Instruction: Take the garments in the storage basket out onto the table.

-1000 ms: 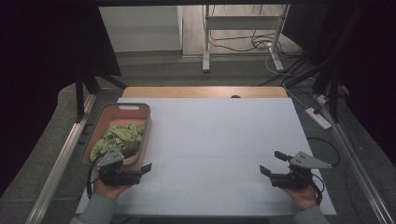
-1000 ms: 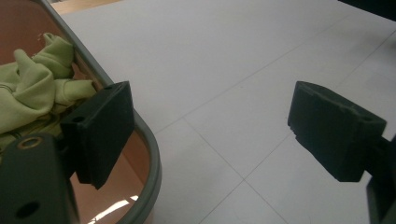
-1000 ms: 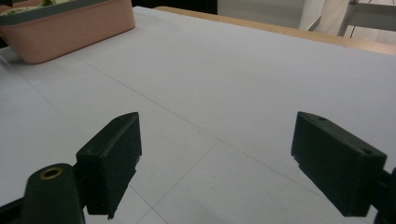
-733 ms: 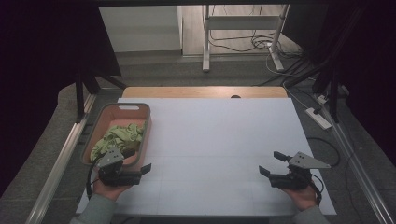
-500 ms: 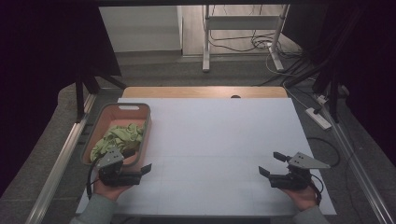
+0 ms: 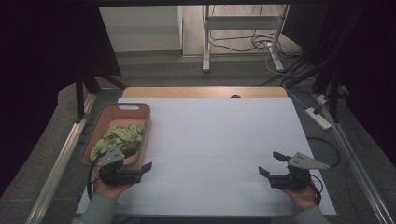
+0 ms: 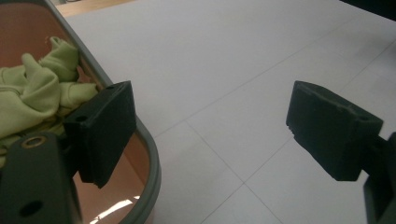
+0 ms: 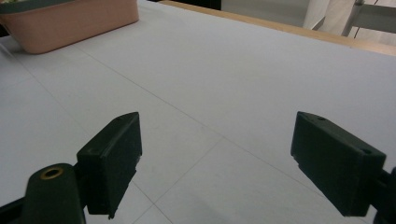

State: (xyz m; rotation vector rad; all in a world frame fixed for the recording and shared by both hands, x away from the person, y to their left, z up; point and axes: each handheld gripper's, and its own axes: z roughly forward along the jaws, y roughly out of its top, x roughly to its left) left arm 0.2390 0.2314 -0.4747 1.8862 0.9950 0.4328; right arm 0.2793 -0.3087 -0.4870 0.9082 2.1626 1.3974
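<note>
A crumpled green cloth (image 6: 119,138) lies heaped inside a salmon-pink plastic basket (image 6: 145,122) that stands along the left edge of the white table (image 6: 219,135), toward its near-left corner. The left gripper (image 6: 144,169) sits just beside the basket's near end, jaws spread wide and holding nothing; in the left gripper view one jaw overlaps the basket's grey rim (image 7: 148,154) while the other hangs above bare table, so it looks poised to reach in for the cloth, though it has not yet closed on anything. The right gripper (image 6: 271,164) rests near the near-right corner, well apart from the basket, also wide open and empty, probably waiting its turn. Between the two grippers the tabletop is bare right out to the wooden strip (image 6: 205,92) at the far edge, leaving generous room to lift the cloth out and spread it. The basket wall is the one obstacle to clear.
</note>
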